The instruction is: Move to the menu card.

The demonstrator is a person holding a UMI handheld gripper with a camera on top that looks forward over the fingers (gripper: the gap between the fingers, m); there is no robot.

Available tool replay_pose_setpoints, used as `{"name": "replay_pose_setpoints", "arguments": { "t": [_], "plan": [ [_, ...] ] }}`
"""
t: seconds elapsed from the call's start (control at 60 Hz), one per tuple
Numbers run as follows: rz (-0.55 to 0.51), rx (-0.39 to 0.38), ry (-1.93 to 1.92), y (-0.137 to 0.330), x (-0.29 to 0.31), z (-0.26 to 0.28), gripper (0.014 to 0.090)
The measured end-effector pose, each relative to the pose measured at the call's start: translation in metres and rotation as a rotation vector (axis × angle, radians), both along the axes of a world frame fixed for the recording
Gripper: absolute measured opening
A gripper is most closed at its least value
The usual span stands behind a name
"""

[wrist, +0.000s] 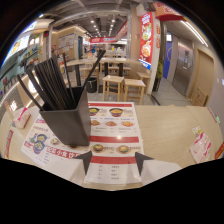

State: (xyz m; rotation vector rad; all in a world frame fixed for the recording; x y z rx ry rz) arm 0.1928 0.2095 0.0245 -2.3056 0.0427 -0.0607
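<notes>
At the left of the frame, a dark square holder [66, 120] packed with black chopsticks [52, 82] stands on the counter [165, 135], its base resting on a printed paper mat [42, 142] and touching or slightly overlapping the left edge of the menu card. The chopsticks fan upward and to the left, with one leaning right toward the upper centre.

In the centre lies the menu card [114, 140], flat on the counter, a tall laminated sheet with red bands and rows of small dish photos. Its long axis runs straight away from the gripper, from the lower centre of the frame toward the middle. The near end of the card sits directly between and just ahead of the two fingertips, so the card lies dead ahead and slightly below the gripper [113, 161].

The gripper is spread apart, with nothing held; its two dark fingertips show at the lower centre, one over the card's left margin and one over its right margin, the card's width spanning roughly the gap between them. Whether the tips touch the card cannot be told.

The approach looks nearly complete: what remains is likely a short forward and downward move along the card's long axis, keeping clear of the holder on the left.

At the right of the frame, a small red-and-white leaflet [201, 146] lies on the counter, well apart from the card.
</notes>
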Motion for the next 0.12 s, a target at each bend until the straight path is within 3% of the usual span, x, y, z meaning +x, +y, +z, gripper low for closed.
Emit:
{"name": "replay_pose_setpoints", "arguments": {
  "t": [0.117],
  "plan": [
    [-0.002,0.007,0.001,0.0015,-0.0001,0.0021,0.0846]
  ]
}}
